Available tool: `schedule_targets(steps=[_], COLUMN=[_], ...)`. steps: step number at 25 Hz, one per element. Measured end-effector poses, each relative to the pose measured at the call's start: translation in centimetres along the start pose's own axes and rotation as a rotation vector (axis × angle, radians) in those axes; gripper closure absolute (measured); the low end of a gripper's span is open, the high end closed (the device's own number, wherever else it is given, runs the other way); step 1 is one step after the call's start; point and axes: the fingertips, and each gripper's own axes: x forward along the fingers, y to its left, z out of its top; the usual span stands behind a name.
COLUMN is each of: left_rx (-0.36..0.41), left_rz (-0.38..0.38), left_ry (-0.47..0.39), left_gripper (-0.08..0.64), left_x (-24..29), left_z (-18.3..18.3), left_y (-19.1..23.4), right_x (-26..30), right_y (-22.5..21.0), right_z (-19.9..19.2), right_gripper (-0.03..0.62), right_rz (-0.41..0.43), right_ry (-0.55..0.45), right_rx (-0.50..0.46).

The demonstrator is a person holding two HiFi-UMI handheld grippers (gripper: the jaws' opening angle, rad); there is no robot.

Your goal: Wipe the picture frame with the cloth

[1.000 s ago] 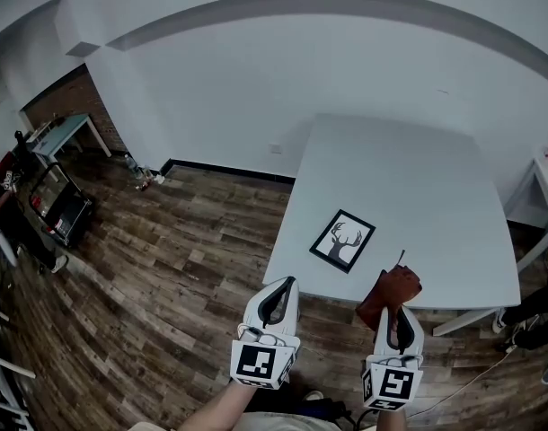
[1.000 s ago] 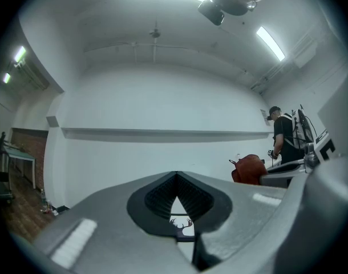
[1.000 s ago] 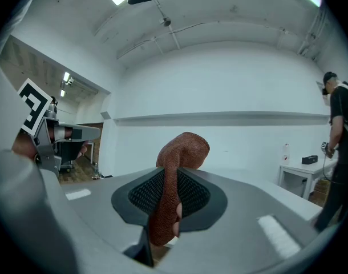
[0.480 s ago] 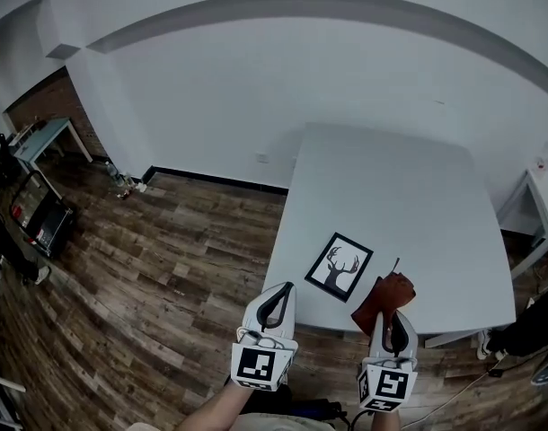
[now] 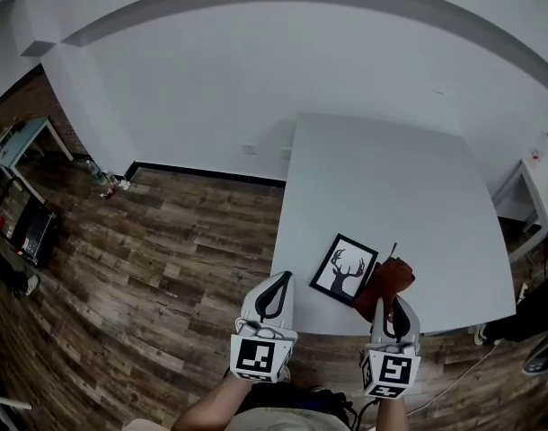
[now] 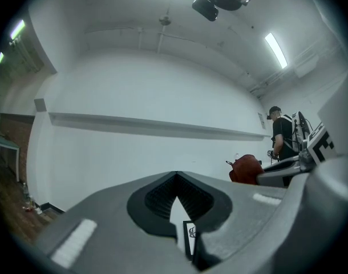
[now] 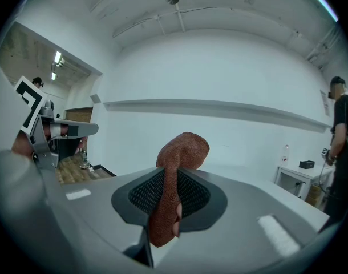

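A black picture frame (image 5: 344, 268) with a deer print lies flat near the front edge of the white table (image 5: 391, 196). My right gripper (image 5: 392, 308) is shut on a brown cloth (image 5: 384, 285), which bunches up just right of the frame; the right gripper view has the cloth (image 7: 175, 176) pinched between the jaws. My left gripper (image 5: 274, 299) hangs shut and holds nothing at the table's front left edge, left of the frame. A sliver of the frame (image 6: 189, 236) shows between its jaws in the left gripper view.
Wood flooring (image 5: 148, 259) spreads left of the table. A small side table (image 5: 530, 196) stands at the right and another table (image 5: 13, 142) at far left. A person (image 6: 283, 138) stands at the right of the room.
The view has shifted so the table and frame sit closer under me. Both grippers have come nearer to the table's front edge, the cloth now beside the frame.
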Motion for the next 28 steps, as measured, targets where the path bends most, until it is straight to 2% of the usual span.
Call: schedule_targets(steps=[5, 9, 14, 18, 21, 25, 28], left_rx=[0.01, 0.016, 0.006, 0.015, 0.019, 0.01, 0.004], left_rz=[0.006, 0.031, 0.055, 0.058, 0.055, 0.055, 0.058], left_ry=[-0.001, 0.009, 0.056, 0.056, 0.098, 0.116, 0.126], left_gripper=[0.56, 0.56, 0.56, 0.56, 0.56, 0.558, 0.56], left_x=[2.1, 2.9, 2.6, 2.6, 2.7, 2.6, 2.6], left_z=[-1.6, -2.2, -2.5, -2.8, -3.5, -4.2, -4.4], left_y=[0.7, 1.2, 1.4, 1.3, 0.9, 0.5, 0.3], right_x=[3.2, 7.3, 13.7, 18.7, 21.5, 23.9, 24.8], right_y=[-0.6, -0.5, 0.5, 1.7, 3.0, 4.4, 4.8], right_z=[-1.4, -4.2, -8.9, -12.3, -13.9, -16.0, -16.9], right_gripper=[0.499, 0.5, 0.499, 0.5, 0.5, 0.5, 0.5], right_rz=[0.015, 0.074, 0.162, 0.198, 0.229, 0.23, 0.22], right_ry=[0.051, 0.149, 0.32, 0.455, 0.529, 0.624, 0.659], right_rx=[0.012, 0.041, 0.161, 0.256, 0.283, 0.289, 0.298])
